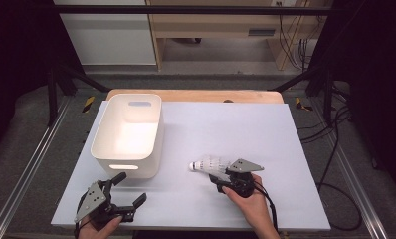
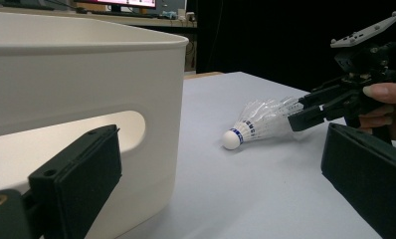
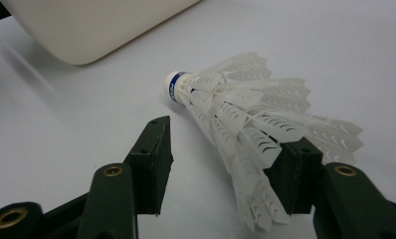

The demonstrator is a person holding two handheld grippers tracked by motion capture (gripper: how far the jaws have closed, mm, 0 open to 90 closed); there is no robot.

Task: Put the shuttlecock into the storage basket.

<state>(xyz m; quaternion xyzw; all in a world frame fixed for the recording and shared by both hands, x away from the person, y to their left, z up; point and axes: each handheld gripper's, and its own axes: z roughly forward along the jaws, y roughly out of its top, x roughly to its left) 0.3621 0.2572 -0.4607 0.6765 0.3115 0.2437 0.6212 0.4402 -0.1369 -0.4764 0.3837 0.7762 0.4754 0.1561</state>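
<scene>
The left hand-held gripper (image 1: pixel 125 193) sat wide open and empty near the surface's (image 1: pixel 285 149) front edge, beside the white bin (image 1: pixel 129 134). The shuttlecock (image 1: pixel 209 164) lay on open surface, its skirt between the half-closed right hand-held gripper (image 1: pixel 221 175), seemingly not yet pinched.

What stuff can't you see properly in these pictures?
- Shuttlecock: in the right gripper view its skirt hides part of one pad of the right gripper, so contact there can't be judged.
- White bin: in the left gripper view its near wall hides the inside, and the picture's edge cuts it off.
- Left gripper: in the high view the bottom edge cuts off the hand holding it.
- Blue band on the shuttlecock: its print is too small to read.
</scene>
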